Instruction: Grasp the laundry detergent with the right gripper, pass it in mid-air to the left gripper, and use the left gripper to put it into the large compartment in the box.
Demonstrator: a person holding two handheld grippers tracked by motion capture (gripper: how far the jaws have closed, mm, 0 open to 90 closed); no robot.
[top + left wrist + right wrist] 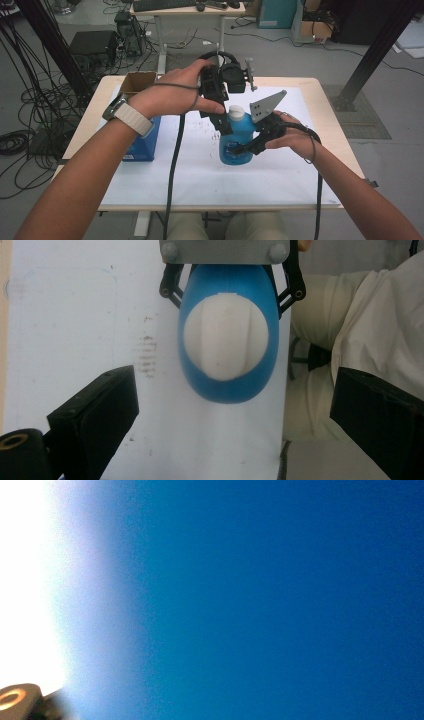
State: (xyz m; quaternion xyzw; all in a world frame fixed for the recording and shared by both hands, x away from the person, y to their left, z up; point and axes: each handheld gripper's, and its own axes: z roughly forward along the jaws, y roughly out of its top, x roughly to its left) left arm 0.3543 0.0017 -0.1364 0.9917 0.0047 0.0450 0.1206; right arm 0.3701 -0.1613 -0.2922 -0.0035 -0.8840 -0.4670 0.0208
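A blue bottle (234, 149) with a white cap (236, 111) stands upright on the white sheet (200, 175) at the table's middle. My right gripper (249, 145) comes in from the right and is shut on the bottle's body; its grey plate (265, 104) rises beside the cap. The right gripper view looks straight onto the bottle's blue wall (275, 600), very close. My left gripper (222, 121) hangs over the bottle and points down, with its jaws open. In the left gripper view the white cap (225, 337) lies ahead of the open left gripper (235, 395), apart from both jaws.
A blue box (146, 141) sits at the sheet's left edge, partly under my left forearm. Behind it stands an open cardboard box (137, 82). The wooden table (320, 95) ends just past the sheet. Cables and a desk lie on the floor beyond.
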